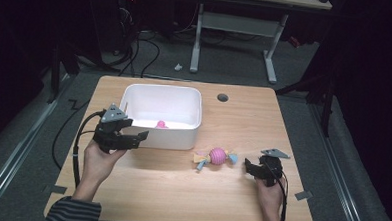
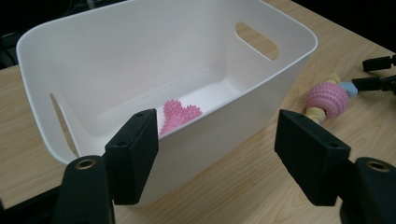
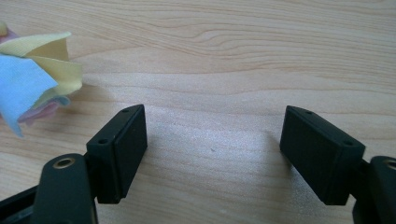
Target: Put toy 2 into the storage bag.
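- Your left gripper (image 1: pixel 144 136) sits at the near wall of the white bin (image 2: pixel 261 100), fingers (image 2: pixel 133 154) spread with nothing between them.
- A pink spiky toy (image 2: pixel 180 114) lies on the bin's floor (partly hidden behind the rim).
- Your right gripper (image 1: pixel 246 166) rests on the worktop (image 1: pixel 180 190), fingers (image 3: pixel 119 151) spread and empty, just beside the pink ball toy with cloth tails (image 1: pixel 217 156).

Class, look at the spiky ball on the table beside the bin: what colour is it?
Pink. The ball shows best in the left gripper view, with yellow and blue cloth ends.
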`<state>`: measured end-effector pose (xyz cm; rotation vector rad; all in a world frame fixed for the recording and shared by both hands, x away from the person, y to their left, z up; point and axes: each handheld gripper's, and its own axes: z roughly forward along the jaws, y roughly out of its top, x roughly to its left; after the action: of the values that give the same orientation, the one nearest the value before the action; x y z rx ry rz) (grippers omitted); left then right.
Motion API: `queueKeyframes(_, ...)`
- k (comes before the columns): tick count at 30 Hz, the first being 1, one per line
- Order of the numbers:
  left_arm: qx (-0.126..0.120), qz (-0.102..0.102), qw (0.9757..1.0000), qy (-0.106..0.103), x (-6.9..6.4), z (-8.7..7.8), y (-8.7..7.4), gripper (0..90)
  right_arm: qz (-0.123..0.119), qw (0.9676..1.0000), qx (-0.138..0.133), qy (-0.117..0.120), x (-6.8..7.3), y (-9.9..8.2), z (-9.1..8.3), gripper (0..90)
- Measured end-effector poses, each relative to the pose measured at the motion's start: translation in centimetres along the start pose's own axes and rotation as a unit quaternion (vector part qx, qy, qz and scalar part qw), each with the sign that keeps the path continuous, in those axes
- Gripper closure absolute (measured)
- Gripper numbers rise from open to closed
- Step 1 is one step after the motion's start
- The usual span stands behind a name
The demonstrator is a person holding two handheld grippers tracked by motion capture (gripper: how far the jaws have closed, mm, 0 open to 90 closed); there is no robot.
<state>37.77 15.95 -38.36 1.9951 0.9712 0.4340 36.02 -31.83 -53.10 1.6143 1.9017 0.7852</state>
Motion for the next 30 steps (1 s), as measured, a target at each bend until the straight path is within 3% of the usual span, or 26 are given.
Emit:
queueKeyframes(5,-0.001,-0.005,1.0,0.003,0.3,0.2,-1.8,29.7,0.001,1.0,0.0,0.0,0.0,0.0,0.0,23.2)
queueKeyframes(12,-0.01,-0.045,0.9989,-0.006,1.1,0.5,-4.9,29.4,0.001,1.0,0.0,0.0,0.0,0.0,0.0,23.2)
queueKeyframes(18,-0.016,-0.059,0.9981,-0.003,1.4,1.2,-6.8,29.1,0.002,1.0,0.0,0.0,0.0,0.0,0.0,23.2)
queueKeyframes(24,-0.006,-0.075,0.9971,-0.005,1.7,2.3,-8.4,28.2,0.001,1.0,0.0,0.0,0.0,0.0,0.0,23.2)
queueKeyframes(30,0.005,-0.078,0.9969,-0.001,1.7,3.5,-9.5,28.0,-0.001,1.0,-0.001,-0.001,0.0,0.1,0.1,23.2)
